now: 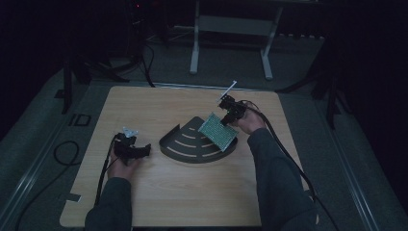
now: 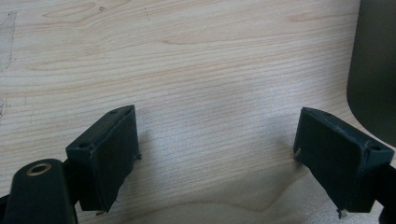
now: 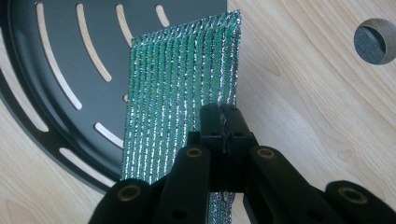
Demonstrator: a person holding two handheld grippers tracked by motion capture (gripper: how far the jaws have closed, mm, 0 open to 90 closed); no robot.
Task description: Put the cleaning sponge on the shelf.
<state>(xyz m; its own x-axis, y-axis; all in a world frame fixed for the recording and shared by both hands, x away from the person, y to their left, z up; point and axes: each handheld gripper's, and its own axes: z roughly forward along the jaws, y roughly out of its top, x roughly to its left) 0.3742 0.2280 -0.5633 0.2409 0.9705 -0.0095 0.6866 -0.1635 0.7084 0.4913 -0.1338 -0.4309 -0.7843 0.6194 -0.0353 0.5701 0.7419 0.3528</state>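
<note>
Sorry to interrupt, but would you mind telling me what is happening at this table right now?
A person is working at a wooden table with a handheld tool in each hand. The right tool is shut on a green, silver-threaded scouring pad, holding it over the right side of a black fan-shaped slotted tray. The left tool is open, holding nothing, low over bare wood just left of the tray.

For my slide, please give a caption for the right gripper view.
Right gripper shut on green scouring pad, held over slotted black tray.
</note>
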